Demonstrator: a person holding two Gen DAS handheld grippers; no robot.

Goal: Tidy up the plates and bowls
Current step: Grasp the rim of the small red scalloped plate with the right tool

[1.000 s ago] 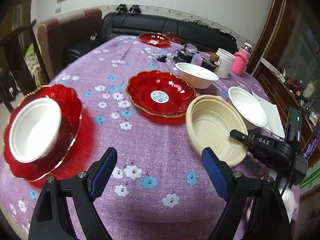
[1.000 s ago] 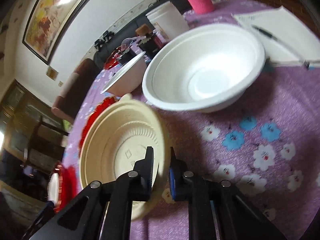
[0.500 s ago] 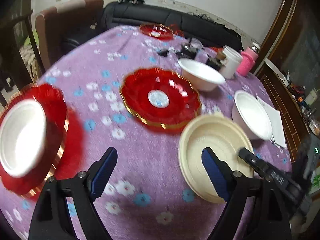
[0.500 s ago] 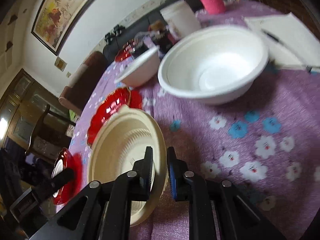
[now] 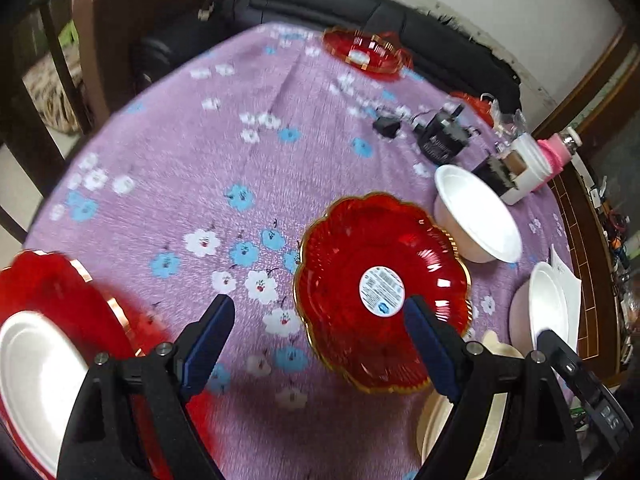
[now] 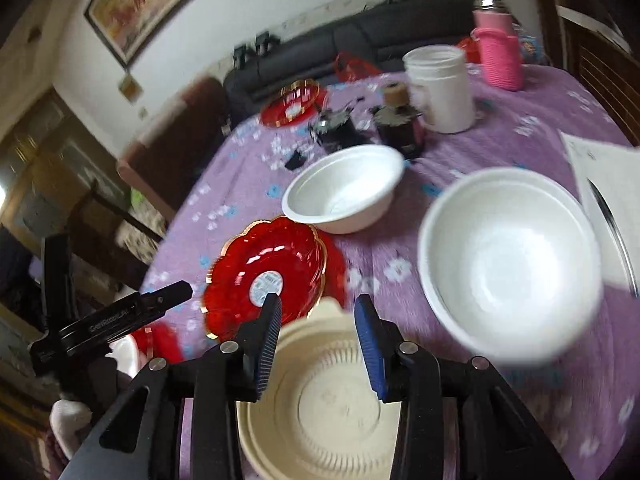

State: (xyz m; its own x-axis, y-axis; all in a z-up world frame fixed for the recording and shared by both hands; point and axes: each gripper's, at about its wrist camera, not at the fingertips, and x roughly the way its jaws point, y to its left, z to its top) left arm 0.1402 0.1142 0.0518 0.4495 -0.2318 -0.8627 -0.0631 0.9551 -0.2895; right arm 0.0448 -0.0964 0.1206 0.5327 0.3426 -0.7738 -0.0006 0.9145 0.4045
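My left gripper (image 5: 320, 344) hangs open over the purple cloth, its right finger (image 5: 428, 348) in front of the middle red plate (image 5: 376, 248). At the far left a white bowl (image 5: 36, 376) sits in another red plate (image 5: 48, 280). My right gripper (image 6: 318, 332) is above the cream bowl (image 6: 328, 404), its jaws opening. The bowl's rim tab shows in the gap, but neither pad presses on it. The cream bowl (image 5: 436, 432) lies flat beside the red plate (image 6: 268, 264). Two white bowls (image 6: 344, 188) (image 6: 508, 264) stand farther on.
A third red plate (image 5: 364, 52) lies at the table's far side. A white jar (image 6: 440, 88), a pink bottle (image 6: 500, 56) and dark small items (image 5: 440, 140) crowd the far right. Paper (image 6: 600, 184) lies at the right edge. A sofa and chairs ring the table.
The right gripper let go of the cream bowl's rim, opened and rose; the bowl now lies flat. The left gripper swung right, from near the left plate toward the middle red plate.
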